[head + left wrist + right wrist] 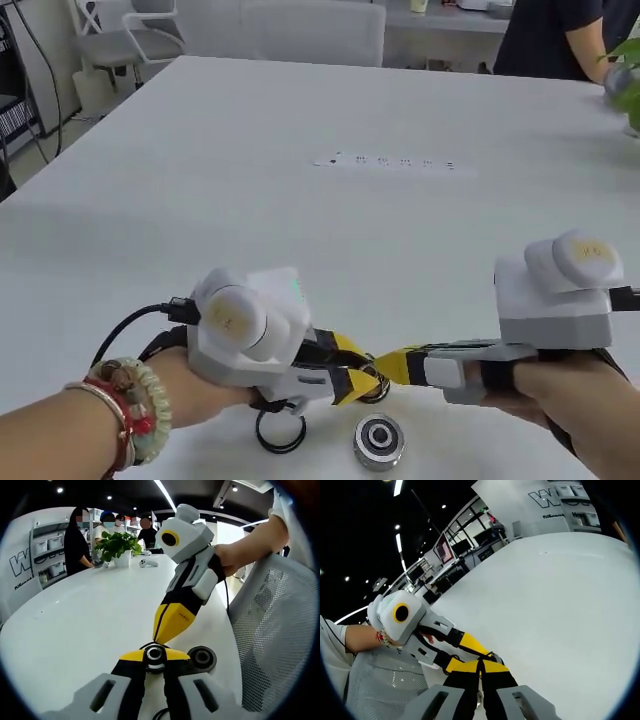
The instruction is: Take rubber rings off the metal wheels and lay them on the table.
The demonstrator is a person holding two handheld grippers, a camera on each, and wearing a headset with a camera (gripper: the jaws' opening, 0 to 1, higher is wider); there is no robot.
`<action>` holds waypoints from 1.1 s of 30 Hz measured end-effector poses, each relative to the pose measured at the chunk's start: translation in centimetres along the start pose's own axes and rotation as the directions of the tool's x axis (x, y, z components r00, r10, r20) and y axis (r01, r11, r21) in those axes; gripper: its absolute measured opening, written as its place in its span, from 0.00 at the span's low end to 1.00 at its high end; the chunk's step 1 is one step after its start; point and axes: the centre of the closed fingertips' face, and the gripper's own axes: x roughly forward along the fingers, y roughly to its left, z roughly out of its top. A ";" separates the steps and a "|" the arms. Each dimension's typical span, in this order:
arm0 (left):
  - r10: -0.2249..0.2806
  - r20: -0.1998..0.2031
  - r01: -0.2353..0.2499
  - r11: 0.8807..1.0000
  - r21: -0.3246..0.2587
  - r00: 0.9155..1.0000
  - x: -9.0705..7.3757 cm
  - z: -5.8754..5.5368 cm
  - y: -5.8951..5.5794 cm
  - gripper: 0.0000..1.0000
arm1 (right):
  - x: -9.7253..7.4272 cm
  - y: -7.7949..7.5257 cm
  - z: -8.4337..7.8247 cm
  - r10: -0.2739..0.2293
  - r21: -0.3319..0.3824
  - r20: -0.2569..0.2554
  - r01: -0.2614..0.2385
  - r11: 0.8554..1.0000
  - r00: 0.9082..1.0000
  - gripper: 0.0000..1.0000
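Yellow-tipped jaws of the left gripper (154, 661) are clamped from both sides on a small metal wheel (155, 654), a bright steel disc with a dark bore, lifted off the table. A thin black band (144, 648) curves round its outer edge. The right gripper (480, 666) meets it head-on from the opposite side. Its two yellow wedges are drawn together to a narrow point that touches the wheel's rim, but the contact is too small to tell whether rubber is pinched between them. Behind the yellow tips both tools turn to black links, then to smooth white plastic housings with rounded tops.

Just below the meeting jaws in the head view, a second wheel (379, 440) lies flat on the table (300, 200), shiny and ringed like a bearing. Beside it, under the left gripper's body, a loose rubber ring (280, 432) lies flat, a thin matte black hoop apart from that wheel.

The left hand (190, 390) grips its tool with bead bracelets (135, 405), red and pale green, on the wrist. The right hand (570, 385) holds the other tool. The tabletop is broad, matte and pale grey-white, with a flush row of sockets (395, 161) set into it farther out. A leafy potted plant (116, 544) stands at the far end, and a grey mesh chair back (272, 625) sits beside the table edge.
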 end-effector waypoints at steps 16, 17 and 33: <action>-0.022 -0.046 0.021 0.999 -0.038 0.999 -0.4 0.1 0.0 0.09 | -0.3 -1.2 -0.1 -0.042 -0.009 0.011 0.042 0.999 0.999 0.00; -0.031 -0.046 0.029 0.999 -0.031 0.998 -0.5 0.1 -0.1 0.11 | -0.4 -1.3 -0.1 -0.045 -0.009 0.009 0.045 0.999 0.999 0.00; -0.046 0.010 0.046 0.999 0.004 0.999 -3.5 4.3 -0.1 0.28 | -0.5 -1.1 0.1 -0.046 -0.010 0.019 0.046 0.999 0.999 0.00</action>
